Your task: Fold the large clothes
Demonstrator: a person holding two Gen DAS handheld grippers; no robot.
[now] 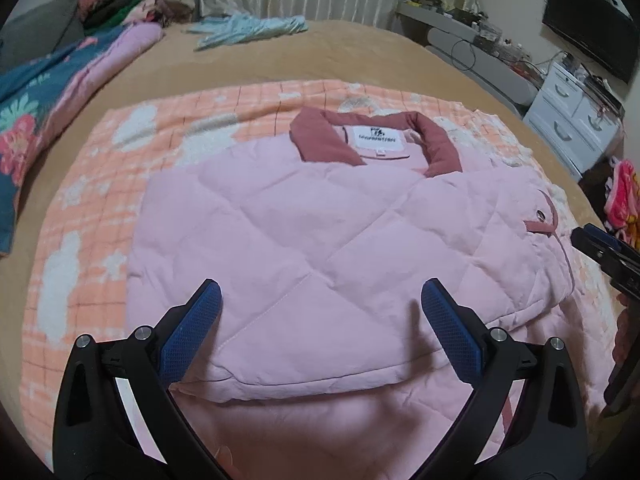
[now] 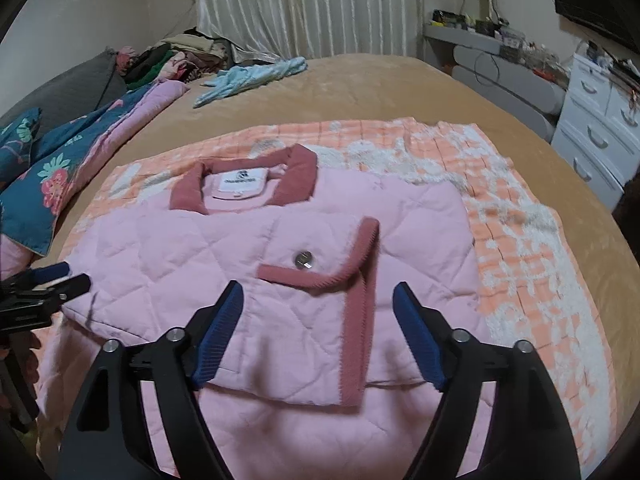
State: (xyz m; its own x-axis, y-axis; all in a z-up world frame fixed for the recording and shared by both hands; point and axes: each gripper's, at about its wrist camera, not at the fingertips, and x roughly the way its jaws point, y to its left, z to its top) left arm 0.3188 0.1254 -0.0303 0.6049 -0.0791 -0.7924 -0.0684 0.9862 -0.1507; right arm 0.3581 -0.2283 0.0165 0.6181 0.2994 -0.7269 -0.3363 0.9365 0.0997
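A pink quilted jacket [image 1: 320, 240] with a dusty-rose collar [image 2: 244, 184] lies folded at frame centre on an orange checked blanket [image 2: 520, 248], while the left gripper [image 1: 320, 308] and right gripper [image 2: 318, 304] hover at bottom centre, jaws spread wide, gripping nothing.

Left gripper [image 1: 321, 304] and right gripper [image 2: 318, 308], fingers spread wide, empty.
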